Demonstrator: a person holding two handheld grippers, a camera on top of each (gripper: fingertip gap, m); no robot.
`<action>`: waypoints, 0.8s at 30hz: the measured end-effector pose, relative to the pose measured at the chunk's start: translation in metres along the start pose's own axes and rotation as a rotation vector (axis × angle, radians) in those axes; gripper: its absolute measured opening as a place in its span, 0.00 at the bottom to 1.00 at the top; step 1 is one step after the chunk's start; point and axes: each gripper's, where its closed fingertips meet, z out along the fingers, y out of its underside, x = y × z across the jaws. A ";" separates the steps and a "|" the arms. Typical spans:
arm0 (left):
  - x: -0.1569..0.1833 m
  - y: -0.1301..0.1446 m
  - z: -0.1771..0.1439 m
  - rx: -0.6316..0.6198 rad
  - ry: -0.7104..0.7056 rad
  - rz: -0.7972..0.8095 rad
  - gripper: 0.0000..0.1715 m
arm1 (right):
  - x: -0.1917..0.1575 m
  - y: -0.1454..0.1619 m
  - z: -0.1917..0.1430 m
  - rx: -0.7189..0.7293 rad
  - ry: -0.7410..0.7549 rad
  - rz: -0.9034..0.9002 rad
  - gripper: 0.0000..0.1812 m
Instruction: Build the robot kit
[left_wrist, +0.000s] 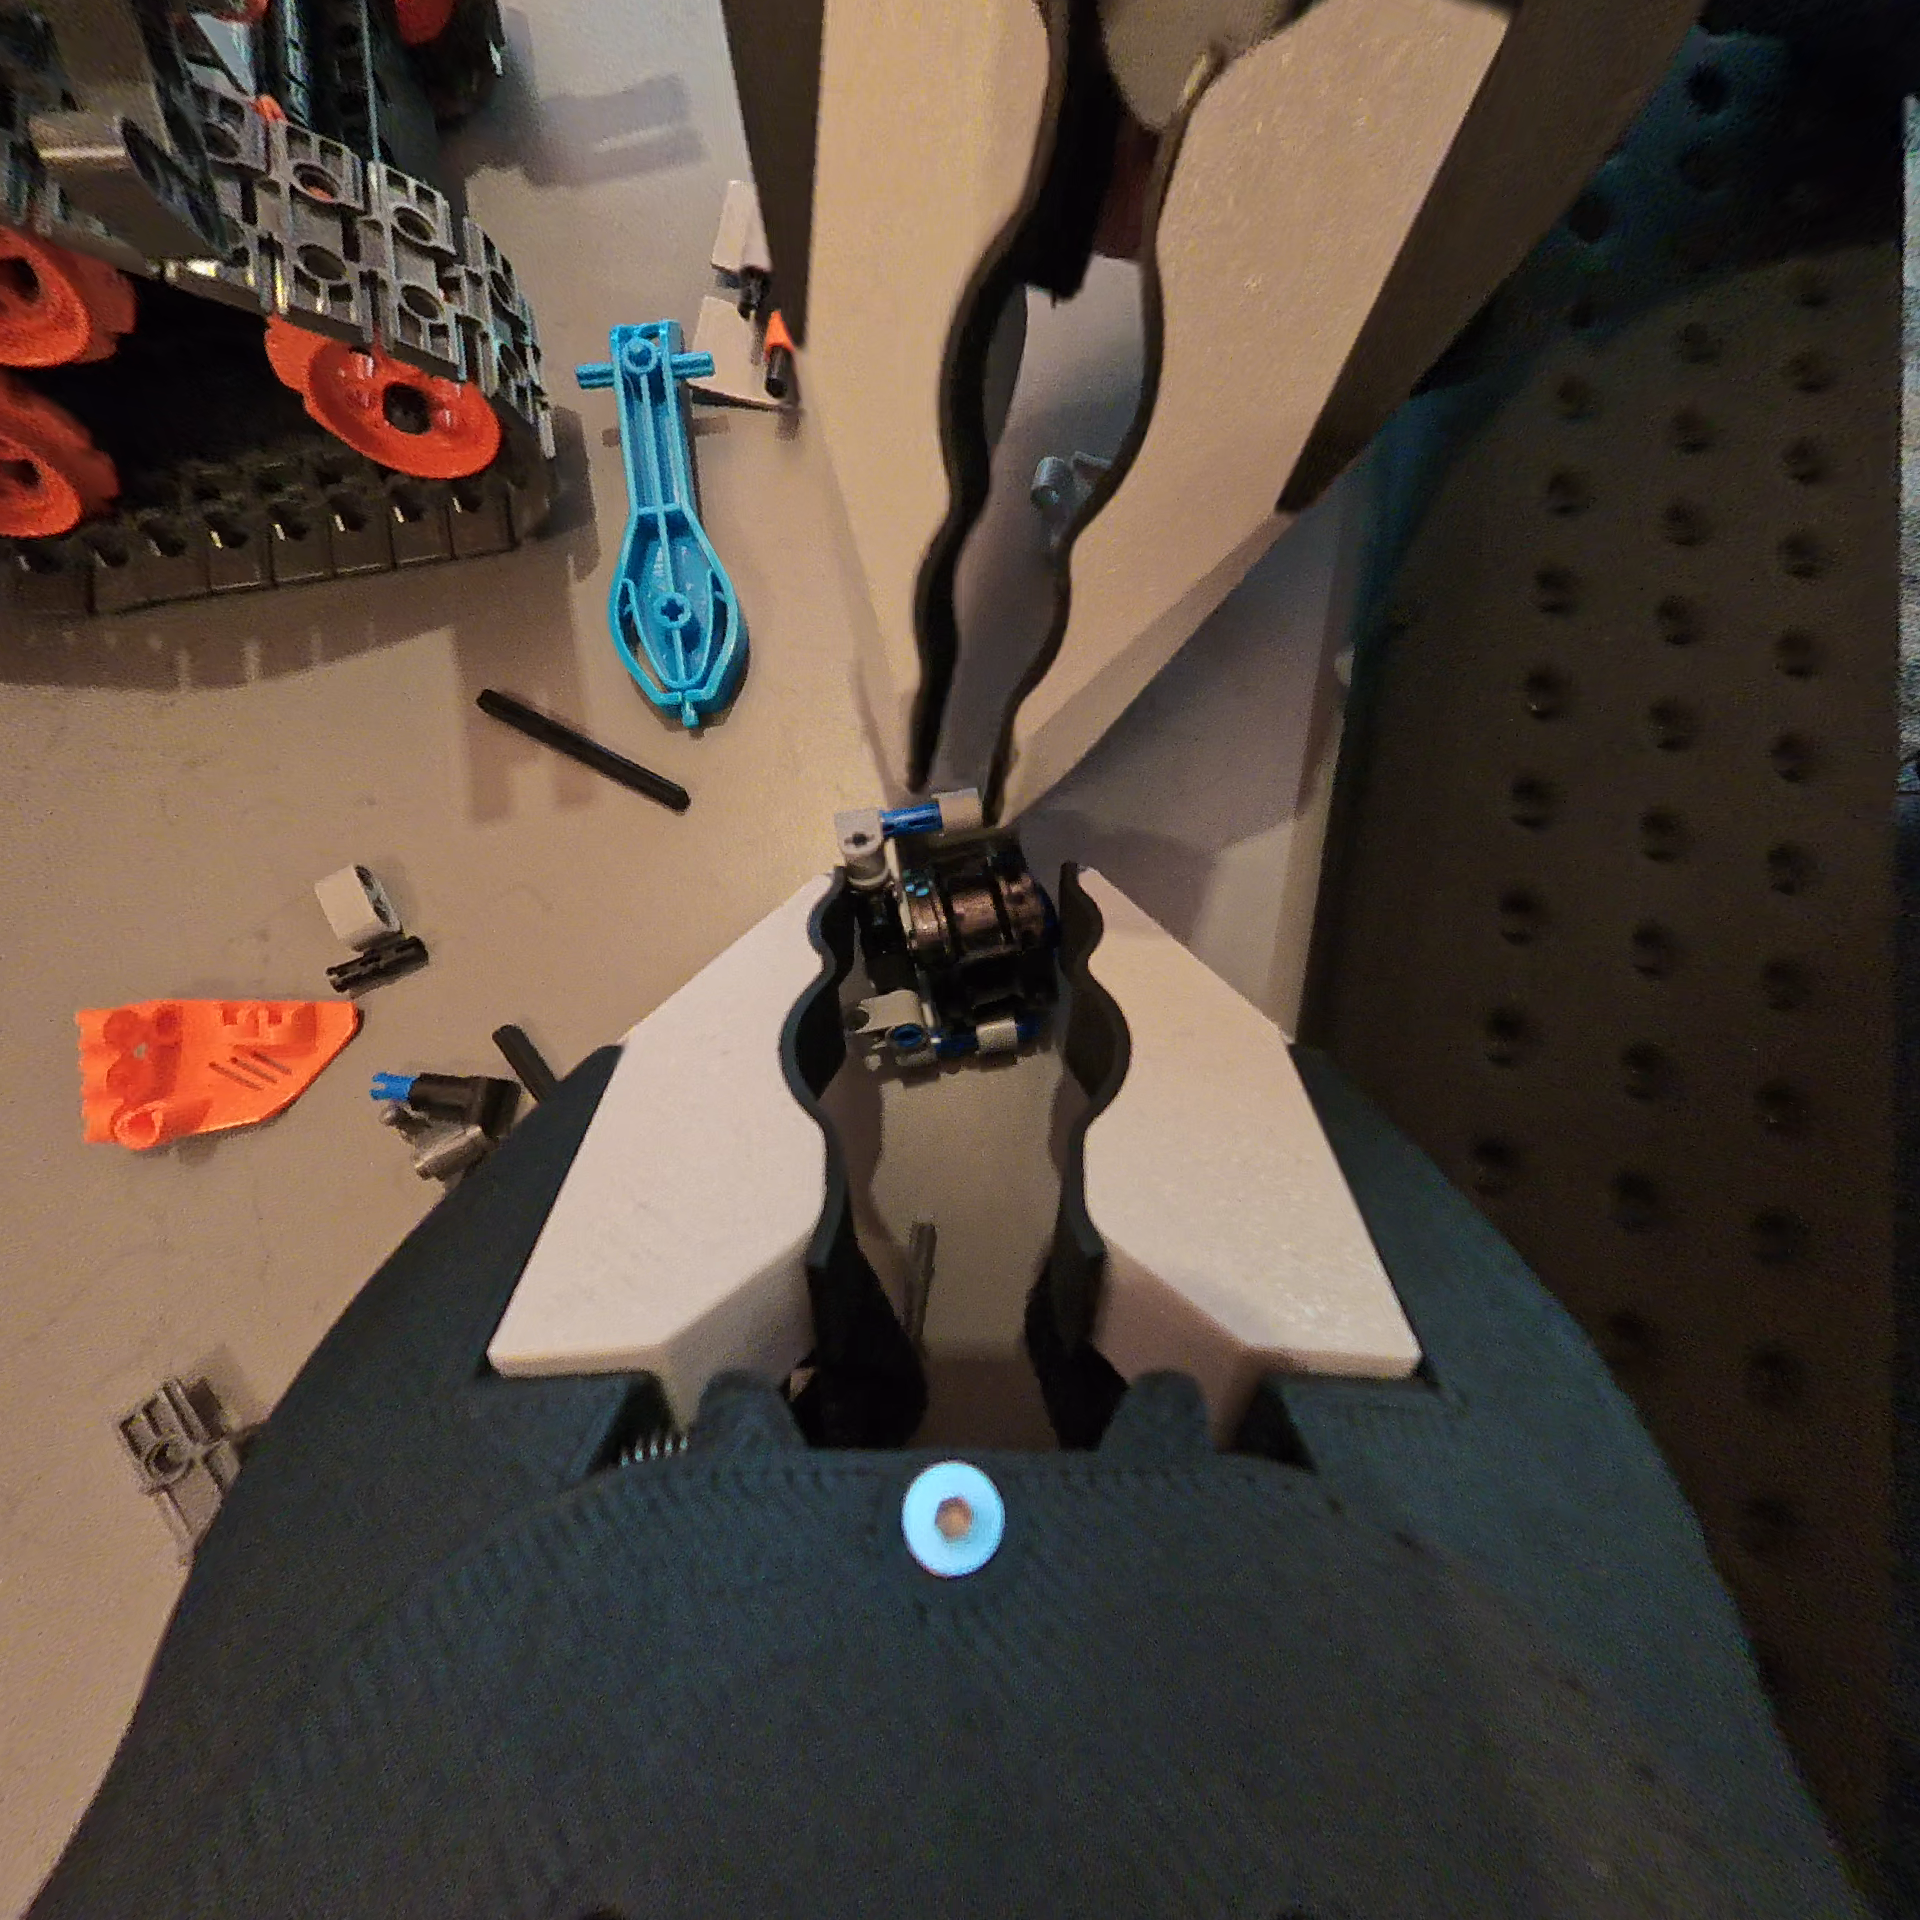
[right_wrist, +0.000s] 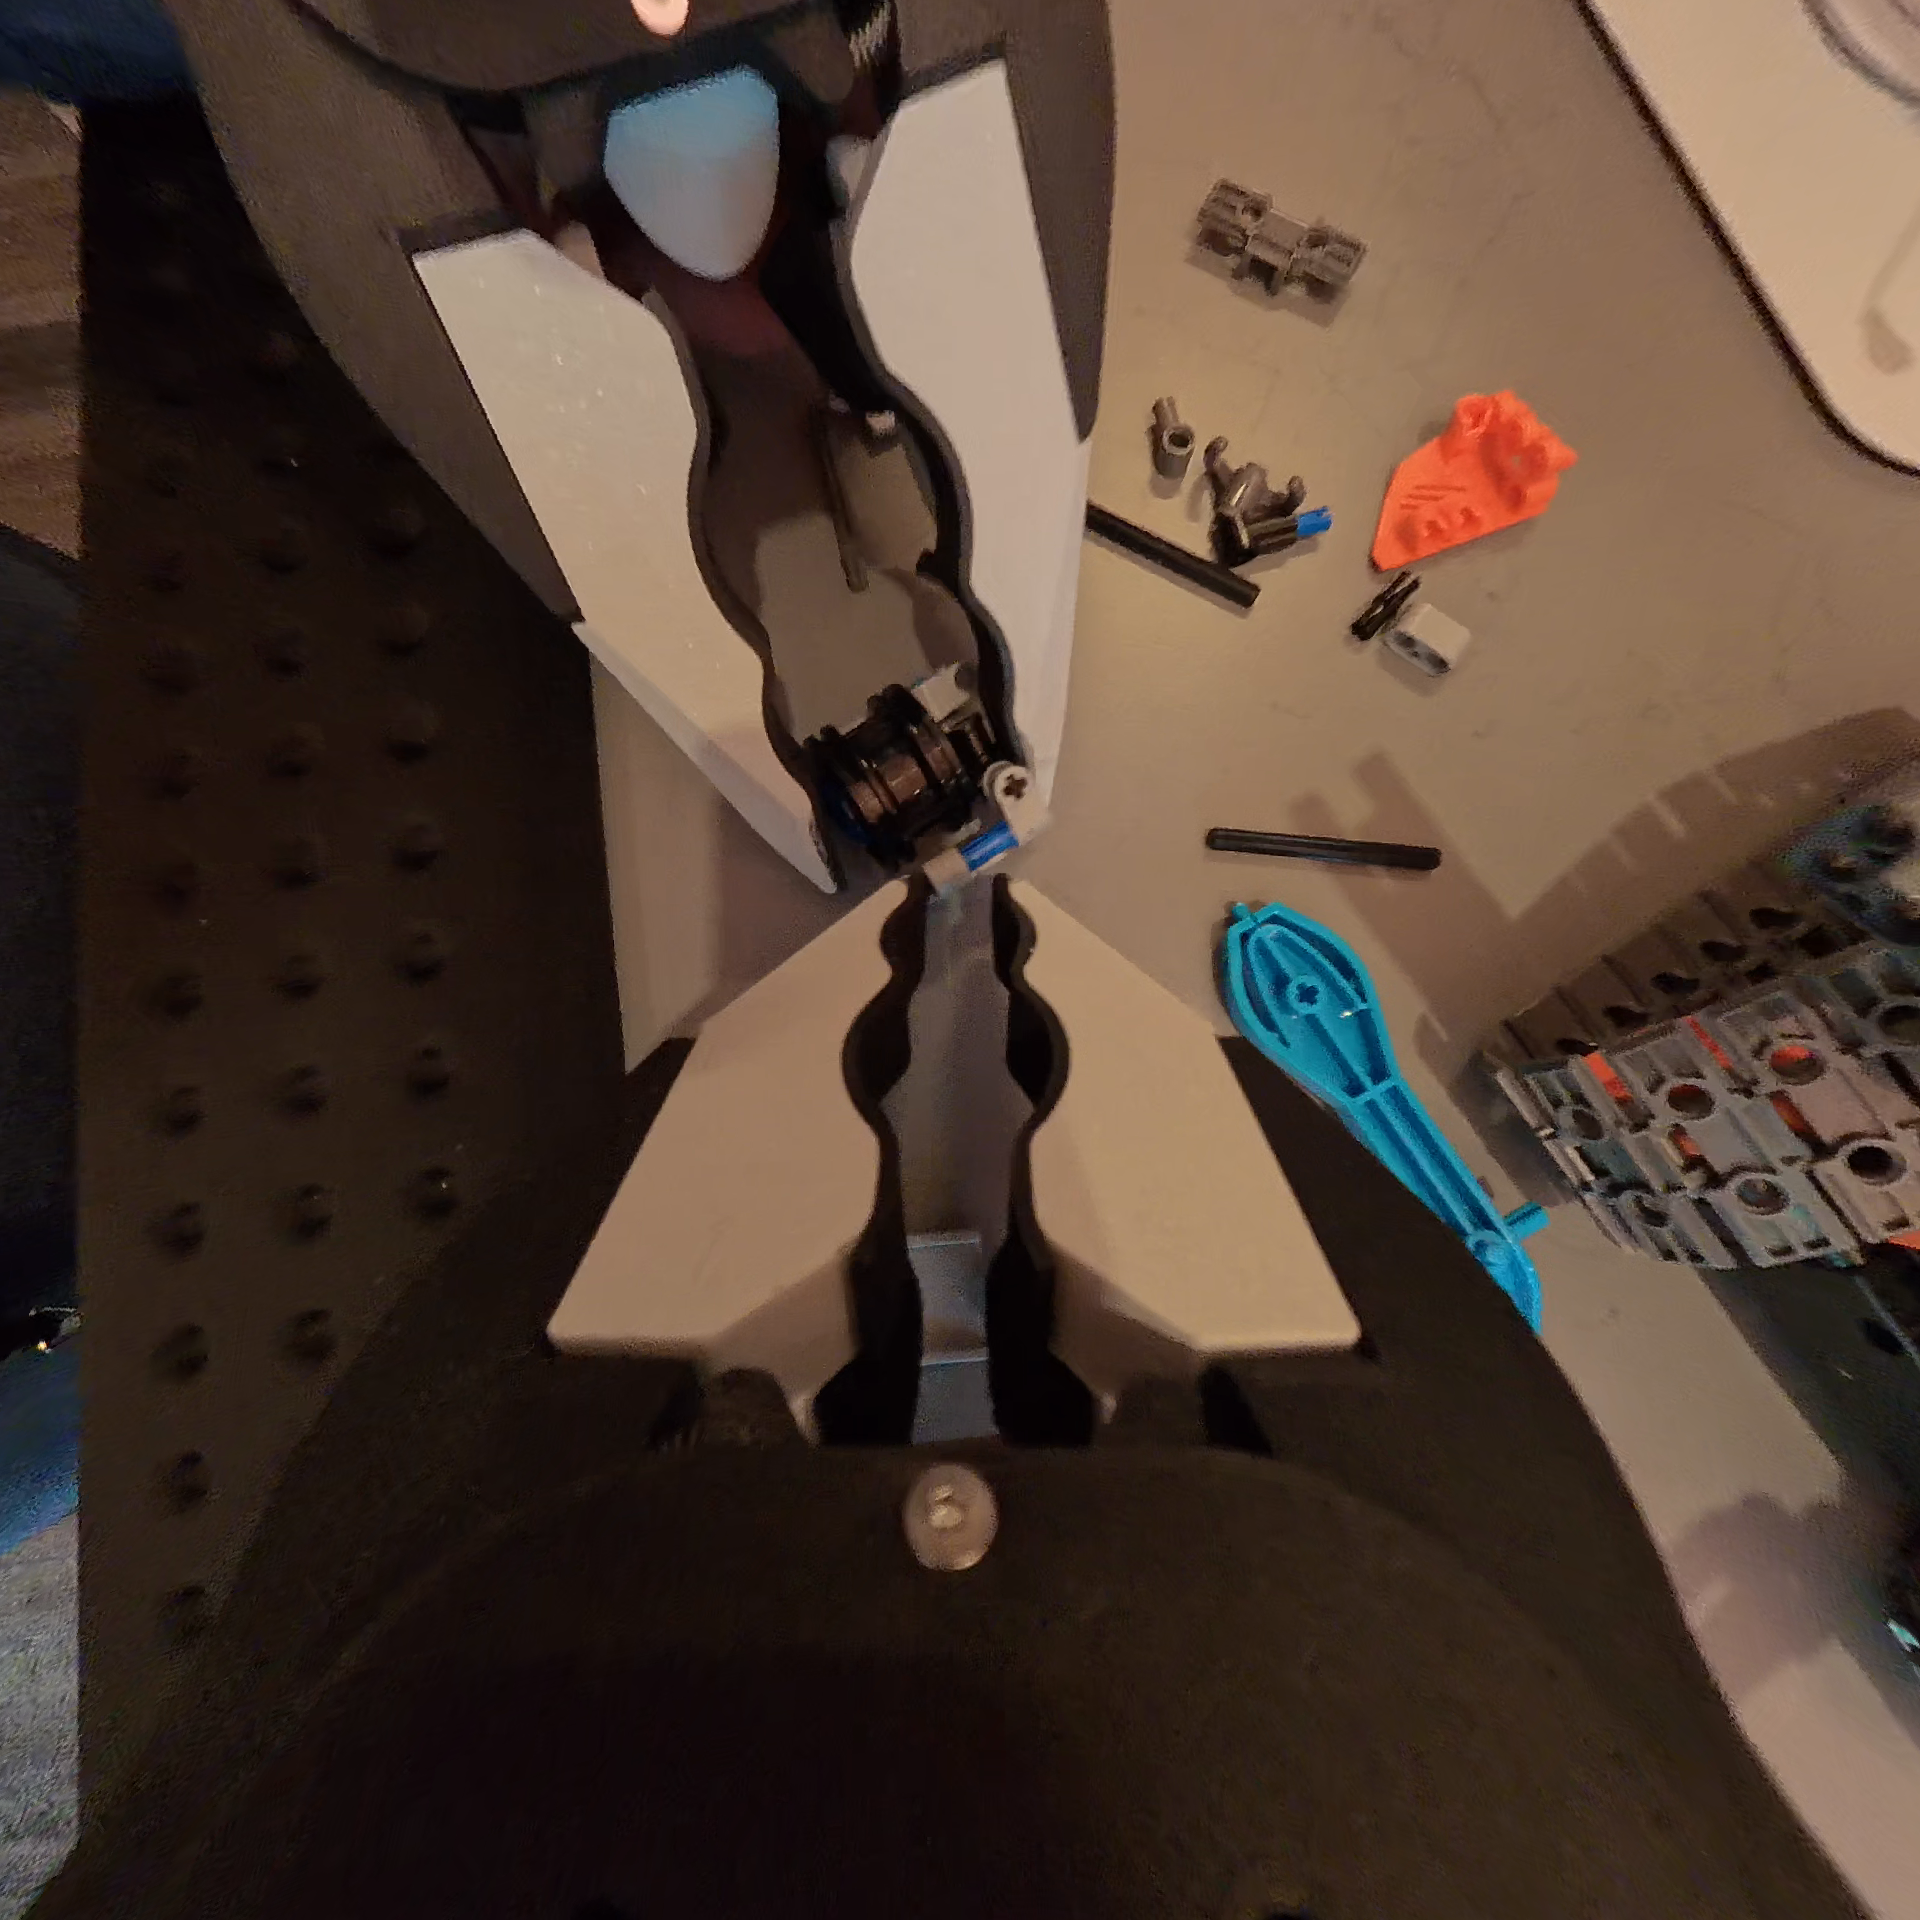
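Over grey table (left_wrist: 208, 790), left tool (left_wrist: 961, 935) grips black assembly (left_wrist: 971, 930); right tool (right_wrist: 956, 904) nearly closed, touching it.

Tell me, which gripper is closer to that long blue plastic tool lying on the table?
Right. The right gripper sits just beside the blue tool; the left gripper, holding a small black assembly, is farther off.

Lighting is dim and warm. Hard shadows fall beside the blue tool (left_wrist: 670, 530) (right_wrist: 1371, 1101) on the table (left_wrist: 208, 831) (right_wrist: 1455, 312). Wide-angle distortion bends edges; areas far from the tool blur.
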 end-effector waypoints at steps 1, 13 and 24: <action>-0.002 -0.001 0.000 0.002 -0.007 0.000 0.21 | 0.000 0.000 0.002 0.001 -0.003 0.002 0.03; -0.007 0.002 0.002 -0.015 0.002 0.057 0.22 | 0.003 0.002 0.007 0.023 0.028 -0.012 0.00; -0.008 0.001 0.002 -0.007 -0.062 0.090 0.21 | 0.004 0.002 0.008 0.026 0.059 -0.034 0.00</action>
